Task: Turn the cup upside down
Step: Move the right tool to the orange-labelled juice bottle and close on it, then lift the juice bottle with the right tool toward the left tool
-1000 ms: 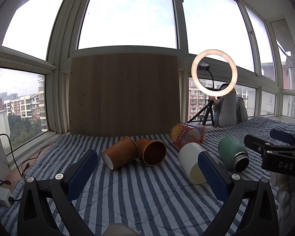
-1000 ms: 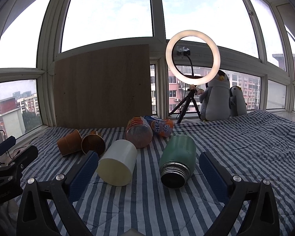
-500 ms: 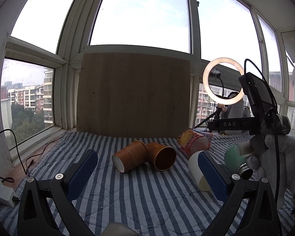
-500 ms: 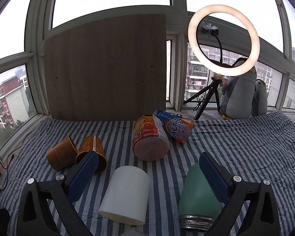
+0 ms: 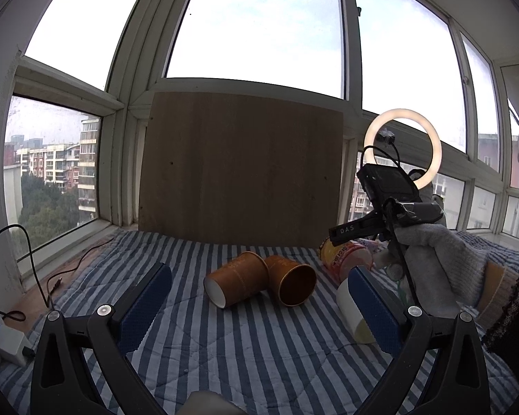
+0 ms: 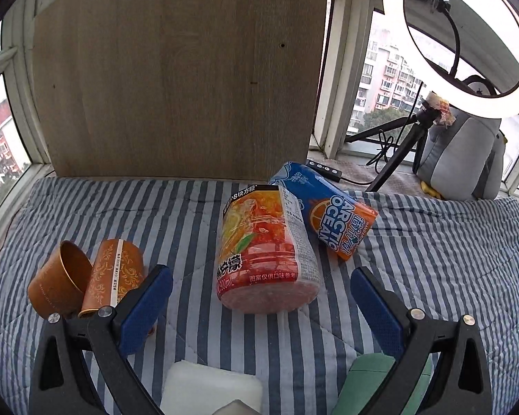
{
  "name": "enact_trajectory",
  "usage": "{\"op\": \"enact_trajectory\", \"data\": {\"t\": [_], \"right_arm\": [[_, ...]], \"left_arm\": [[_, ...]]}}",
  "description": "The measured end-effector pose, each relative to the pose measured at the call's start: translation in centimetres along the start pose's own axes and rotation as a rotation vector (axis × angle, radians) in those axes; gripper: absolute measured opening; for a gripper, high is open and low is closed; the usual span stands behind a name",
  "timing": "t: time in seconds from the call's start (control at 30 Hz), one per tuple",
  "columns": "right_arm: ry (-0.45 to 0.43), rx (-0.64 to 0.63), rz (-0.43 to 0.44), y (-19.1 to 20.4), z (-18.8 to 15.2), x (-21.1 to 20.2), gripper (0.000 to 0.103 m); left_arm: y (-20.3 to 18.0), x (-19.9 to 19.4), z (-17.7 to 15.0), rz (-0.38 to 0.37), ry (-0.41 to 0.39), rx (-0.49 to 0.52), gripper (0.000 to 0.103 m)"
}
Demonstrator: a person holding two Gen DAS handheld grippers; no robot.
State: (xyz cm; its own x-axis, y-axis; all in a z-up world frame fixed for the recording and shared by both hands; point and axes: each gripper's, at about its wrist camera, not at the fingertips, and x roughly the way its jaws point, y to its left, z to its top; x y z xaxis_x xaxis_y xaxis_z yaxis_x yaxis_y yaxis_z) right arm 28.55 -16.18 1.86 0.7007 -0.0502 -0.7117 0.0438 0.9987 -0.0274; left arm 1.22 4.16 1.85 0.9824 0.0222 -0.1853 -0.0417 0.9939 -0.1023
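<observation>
Left wrist view: left gripper (image 5: 259, 307) hangs over the striped bed cover (image 5: 252, 352), jaws spread wide with nothing between them.
Right wrist view: right gripper (image 6: 261, 304) is low over the middle of the bed, jaws equally wide and holding nothing.
Cups: two brown paper cups lie on their sides and touch, toward the left side of the bed; one brown cup (image 5: 237, 283) shows its white base to the left camera, the other brown cup (image 5: 292, 284) shows its open mouth.
White cup: white cup (image 6: 211, 389) lies on its side at the near edge, just below the right gripper's left jaw.
Green flask: green flask (image 6: 380, 384) lies beside the white cup, under the right jaw.
Other things: a red drink bottle (image 6: 266, 252) and a blue and orange carton (image 6: 323, 214) lie touching near the far edge, in front of the wooden board (image 6: 176, 69).
Which cup is meant: cannot tell; the right gripper is nearest the white cup and the flask.
Done: nothing that shows; no cup stands mouth down.
Left: choose a cup, close the jaws on its wall, lift, turn it rim down and set it on the bed.
Risk: soft quilted cover may let a thin paper cup tip or crush.
</observation>
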Motion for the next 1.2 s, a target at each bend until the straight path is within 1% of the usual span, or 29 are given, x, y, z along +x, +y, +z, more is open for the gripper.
{"op": "enact_trajectory", "data": {"t": [0.13, 0.3, 0.43, 0.57, 0.63, 0.7, 0.77, 0.8, 0.93, 1.03, 1.2], "right_arm": [[0.067, -0.034, 0.010, 0.9, 1.2, 2.3, 0.101], [0.114, -0.095, -0.056, 1.9, 1.6, 4.4, 0.101], [0.141, -0.103, -0.059, 1.6, 2.0, 5.5, 0.101], [0.166, -0.108, -0.082, 1.6, 2.1, 6.1, 0.101], [0.181, -0.113, -0.093, 1.6, 2.1, 6.5, 0.098], [0.192, -0.111, -0.099, 1.5, 2.0, 6.7, 0.086], [0.193, -0.109, -0.125, 1.3, 2.1, 6.7, 0.082], [0.195, -0.100, -0.106, 1.0, 1.9, 6.6, 0.082], [0.178, -0.081, -0.116, 0.7, 2.2, 6.5, 0.081], [0.149, -0.066, -0.126, 0.6, 2.4, 5.7, 0.081], [0.077, -0.048, -0.127, 0.6, 3.2, 2.8, 0.081]], "left_arm": [[-0.1, 0.2, 0.0, 0.001, 0.001, 0.011, 0.103], [0.1, 0.5, 0.1, -0.003, 0.013, 0.000, 0.103], [0.2, 0.6, 0.1, -0.002, 0.016, -0.005, 0.103], [0.3, 0.8, 0.1, -0.004, 0.024, -0.009, 0.103], [0.4, 0.9, 0.1, -0.005, 0.027, -0.013, 0.103], [0.4, 0.9, 0.1, -0.005, 0.029, -0.016, 0.103], [0.4, 1.0, 0.2, -0.005, 0.031, -0.018, 0.103], [0.4, 1.0, 0.2, -0.005, 0.032, -0.018, 0.103], [0.4, 1.1, 0.2, -0.006, 0.031, -0.015, 0.103], [0.4, 1.1, 0.0, 0.002, 0.023, -0.007, 0.103], [0.3, 1.0, 0.0, 0.013, 0.005, 0.007, 0.103]]}}
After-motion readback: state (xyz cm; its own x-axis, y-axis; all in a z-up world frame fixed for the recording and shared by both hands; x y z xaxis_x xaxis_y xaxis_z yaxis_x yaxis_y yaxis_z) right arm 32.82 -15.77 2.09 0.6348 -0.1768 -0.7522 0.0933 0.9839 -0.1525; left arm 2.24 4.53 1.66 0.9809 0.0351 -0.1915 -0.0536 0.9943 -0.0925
